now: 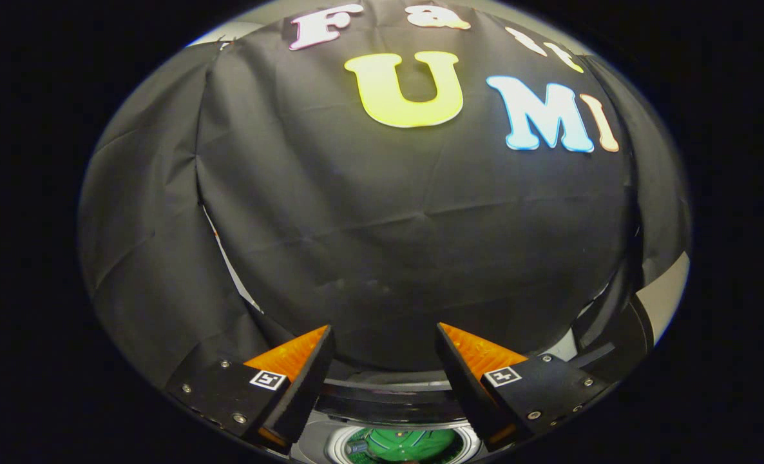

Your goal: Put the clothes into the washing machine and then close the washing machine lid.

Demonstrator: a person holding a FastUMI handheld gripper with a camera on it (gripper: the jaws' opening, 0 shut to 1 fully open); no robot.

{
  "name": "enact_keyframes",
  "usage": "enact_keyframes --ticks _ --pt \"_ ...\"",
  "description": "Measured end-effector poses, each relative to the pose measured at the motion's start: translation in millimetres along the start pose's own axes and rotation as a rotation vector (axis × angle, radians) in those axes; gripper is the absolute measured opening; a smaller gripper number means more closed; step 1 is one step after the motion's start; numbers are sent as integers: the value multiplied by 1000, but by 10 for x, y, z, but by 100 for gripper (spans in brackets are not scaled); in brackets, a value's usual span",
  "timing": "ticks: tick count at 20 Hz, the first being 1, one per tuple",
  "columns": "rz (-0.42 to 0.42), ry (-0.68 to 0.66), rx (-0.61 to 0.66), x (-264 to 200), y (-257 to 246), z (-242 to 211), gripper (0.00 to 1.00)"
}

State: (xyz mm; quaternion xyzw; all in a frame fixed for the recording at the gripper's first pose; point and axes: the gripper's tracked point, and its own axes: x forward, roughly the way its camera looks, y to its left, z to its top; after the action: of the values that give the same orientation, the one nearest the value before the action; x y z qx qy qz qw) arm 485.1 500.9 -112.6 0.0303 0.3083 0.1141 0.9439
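**Clothes in the drum, lid left to close**

The black cloth wall (382,212) hangs close ahead, beyond the jaws, creased and draped; at its right side a dark frame (620,322) and a pale strip of wall show past the cloth's edge.

Below and just ahead of the jaws sits the washer (388,403), seen from above: a dark curved band runs between the two fingers, probably the raised lid or the rear of the top, though I cannot tell which. Under it is the round drum opening with its pale rim (337,444).

Inside the drum lies a green garment (408,444), apparently a shirt, so the loading step looks done.

The gripper (385,341) is held wide apart and grips nothing, with bare space between its fingers.

By my reading the step in hand is closing the lid. That calls for finding the lid's edge, getting a finger behind or over it, and swinging it down onto the opening. The near wall leaves little room beyond the washer.
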Motion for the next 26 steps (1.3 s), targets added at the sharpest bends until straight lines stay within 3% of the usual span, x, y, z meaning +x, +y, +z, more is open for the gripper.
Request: enact_keyframes --ticks 2,6,14,26 --pt "4 40 -63 -65 20 36 97" --pt "26 94 -44 -108 27 -105 92" --pt "43 14 -68 -41 5 -36 92" --pt "64 -74 -95 -668 104 -485 91"
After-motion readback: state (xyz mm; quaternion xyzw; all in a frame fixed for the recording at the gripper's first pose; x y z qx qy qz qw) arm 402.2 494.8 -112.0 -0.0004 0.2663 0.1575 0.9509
